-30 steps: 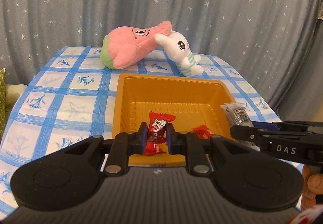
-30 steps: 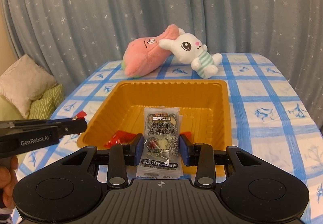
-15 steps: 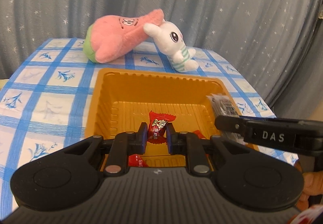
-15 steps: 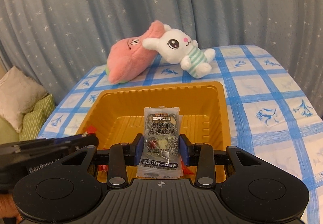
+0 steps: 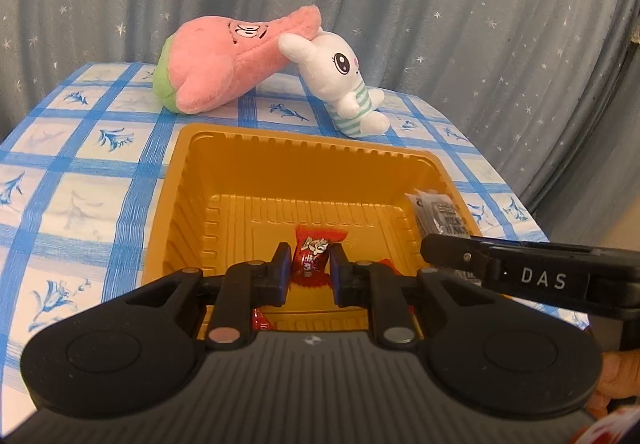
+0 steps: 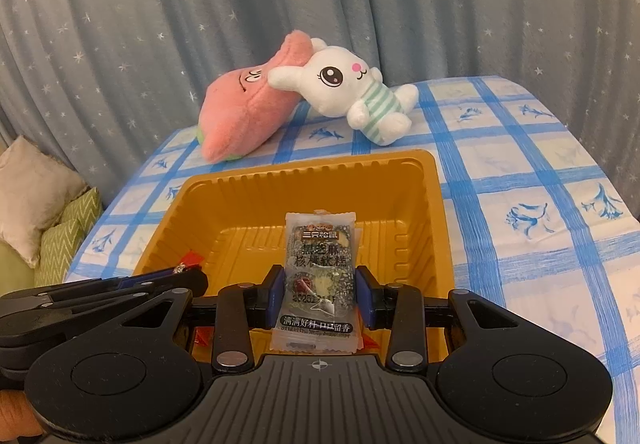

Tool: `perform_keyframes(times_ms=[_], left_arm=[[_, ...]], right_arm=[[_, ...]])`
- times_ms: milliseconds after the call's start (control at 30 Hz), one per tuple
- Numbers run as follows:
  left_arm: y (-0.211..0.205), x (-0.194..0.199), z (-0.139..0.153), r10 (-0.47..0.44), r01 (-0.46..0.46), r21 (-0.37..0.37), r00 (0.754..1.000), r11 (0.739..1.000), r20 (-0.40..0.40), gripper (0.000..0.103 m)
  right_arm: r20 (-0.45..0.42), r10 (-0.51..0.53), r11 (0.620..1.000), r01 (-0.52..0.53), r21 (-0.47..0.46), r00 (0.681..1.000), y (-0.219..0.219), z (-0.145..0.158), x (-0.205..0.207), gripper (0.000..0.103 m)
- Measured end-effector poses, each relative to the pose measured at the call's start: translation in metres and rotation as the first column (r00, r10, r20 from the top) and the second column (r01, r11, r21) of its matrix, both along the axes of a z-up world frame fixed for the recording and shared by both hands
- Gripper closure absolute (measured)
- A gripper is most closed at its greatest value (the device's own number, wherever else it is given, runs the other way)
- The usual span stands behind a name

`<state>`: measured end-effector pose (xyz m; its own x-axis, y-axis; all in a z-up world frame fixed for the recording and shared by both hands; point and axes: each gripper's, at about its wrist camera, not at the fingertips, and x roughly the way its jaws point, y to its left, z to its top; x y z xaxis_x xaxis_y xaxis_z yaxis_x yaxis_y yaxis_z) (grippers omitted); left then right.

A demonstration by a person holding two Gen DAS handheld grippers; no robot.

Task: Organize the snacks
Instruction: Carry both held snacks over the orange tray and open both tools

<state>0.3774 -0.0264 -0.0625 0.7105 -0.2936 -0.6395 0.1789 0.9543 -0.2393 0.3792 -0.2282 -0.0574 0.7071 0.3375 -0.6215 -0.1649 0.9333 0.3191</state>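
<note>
Snacks are converging on the orange tray (image 5: 168,204): a red candy (image 5: 314,254) sits between the left claw (image 5: 306,274) pads above the tray floor, and those jaws have just been opening, a gap now showing either side of the wrapper, presumably to drop it in. The clear sesame-cake packet (image 6: 318,276) is clenched upright in the right claw (image 6: 320,294) over the tray's near edge, likely awaiting its own release. Other red candies (image 6: 192,258) already lie inside. Two plush toys (image 5: 224,64) rest behind on the blue-checked bench (image 5: 80,172), clear of the work
</note>
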Motion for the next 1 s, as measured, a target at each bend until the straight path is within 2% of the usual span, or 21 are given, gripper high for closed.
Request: perform_keyframes(times_ms=[67,367,867,967,1000], left_arm=[[0.002,0.000,-0.001,0.017,-0.017,0.006,1.000,1.000,-0.007,0.071],[0.019,0.000,-0.002,0.083,-0.082,0.035,0.996,0.996,-0.021,0.071],[0.018,-0.001,-0.004,0.071,-0.069,0.055,0.997,0.996,-0.022,0.071],[0.019,-0.002,-0.004,0.072,-0.070,0.059,0.997,0.996,-0.022,0.071],[0.019,-0.002,-0.005,0.073,-0.071,0.060,0.997,0.996,-0.022,0.071]], right_arm=[[0.000,0.000,1.000,0.000,0.000,1.000,0.000,0.000,0.000,0.065],[0.003,0.008,1.000,-0.008,0.007,1.000,0.003,-0.001,-0.001,0.065],[0.034,0.035,0.998,-0.037,0.043,0.999,0.012,-0.001,0.000,0.064],[0.045,0.029,0.999,-0.031,0.027,0.999,0.012,0.000,-0.001,0.045],[0.050,0.024,0.999,-0.025,0.028,0.998,0.011,0.001,-0.002,0.044]])
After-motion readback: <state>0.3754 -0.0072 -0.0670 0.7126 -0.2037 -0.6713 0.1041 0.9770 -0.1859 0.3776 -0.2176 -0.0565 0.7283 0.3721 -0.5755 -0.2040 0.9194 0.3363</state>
